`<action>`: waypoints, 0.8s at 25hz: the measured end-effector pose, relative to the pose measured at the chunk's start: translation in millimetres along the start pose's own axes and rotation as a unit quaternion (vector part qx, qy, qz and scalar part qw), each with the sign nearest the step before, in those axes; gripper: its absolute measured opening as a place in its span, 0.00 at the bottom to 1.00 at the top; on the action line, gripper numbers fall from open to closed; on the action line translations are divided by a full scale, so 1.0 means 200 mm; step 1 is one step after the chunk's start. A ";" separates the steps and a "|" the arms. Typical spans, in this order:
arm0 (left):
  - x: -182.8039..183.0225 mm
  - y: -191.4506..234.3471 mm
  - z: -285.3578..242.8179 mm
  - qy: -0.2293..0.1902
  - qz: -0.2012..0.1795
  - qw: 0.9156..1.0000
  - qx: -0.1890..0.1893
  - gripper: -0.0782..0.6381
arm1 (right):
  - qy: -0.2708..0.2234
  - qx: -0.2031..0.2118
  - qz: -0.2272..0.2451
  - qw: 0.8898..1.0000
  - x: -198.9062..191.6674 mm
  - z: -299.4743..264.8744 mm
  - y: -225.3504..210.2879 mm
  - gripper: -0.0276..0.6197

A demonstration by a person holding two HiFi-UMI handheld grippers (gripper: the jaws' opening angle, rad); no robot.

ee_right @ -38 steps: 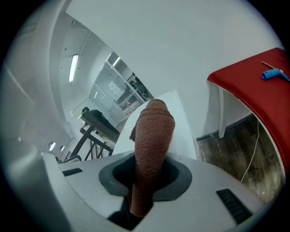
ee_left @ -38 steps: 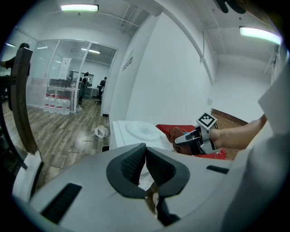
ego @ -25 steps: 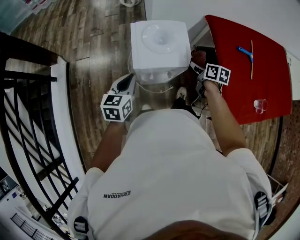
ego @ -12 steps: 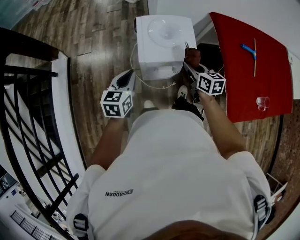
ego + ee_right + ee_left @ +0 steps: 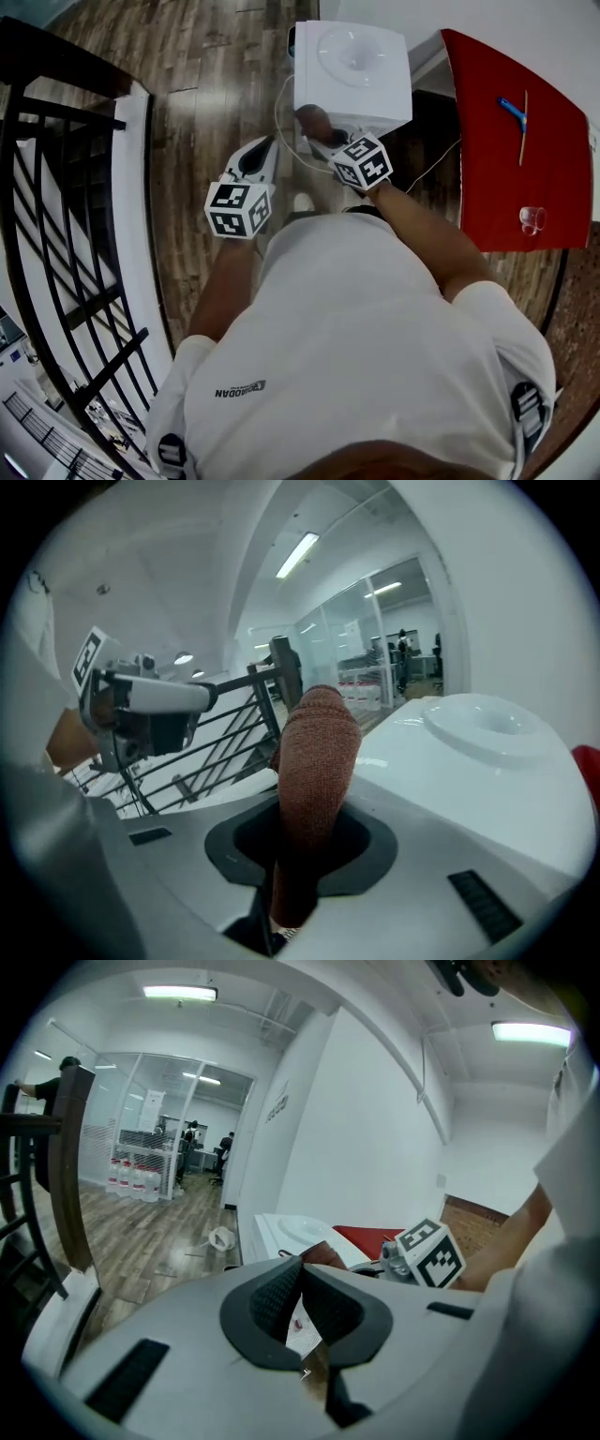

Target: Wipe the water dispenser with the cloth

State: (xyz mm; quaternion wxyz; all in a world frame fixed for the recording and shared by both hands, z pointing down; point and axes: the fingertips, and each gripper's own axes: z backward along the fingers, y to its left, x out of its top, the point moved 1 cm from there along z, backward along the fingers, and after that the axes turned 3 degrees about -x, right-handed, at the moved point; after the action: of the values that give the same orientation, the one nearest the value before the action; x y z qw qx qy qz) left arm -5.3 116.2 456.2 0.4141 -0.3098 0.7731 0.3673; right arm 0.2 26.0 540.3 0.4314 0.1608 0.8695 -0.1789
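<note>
Right hand-held gripper [image 5: 305, 841] on cloth [image 5: 317, 761], clearest in right gripper view

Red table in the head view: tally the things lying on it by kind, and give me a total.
Small blue tool: 1
Thin wooden stick: 1
Clear glass cup: 1
Total on the red table: 3

Head view looks steeply down; both gripper views face along their jaws, sharing the water dispenser [image 5: 352, 70]
</note>
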 end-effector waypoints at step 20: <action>-0.14 -0.21 0.18 0.029 0.032 0.998 0.053 0.11 | 0.024 -0.028 0.021 0.999 -0.25 -0.03 -0.09 0.15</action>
State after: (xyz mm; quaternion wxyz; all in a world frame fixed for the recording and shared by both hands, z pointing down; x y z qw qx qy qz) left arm 55.9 128.9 454.0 0.3960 -0.2731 0.8124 0.3294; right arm 16.3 7.2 586.8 0.4179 0.1709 0.8810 -0.1418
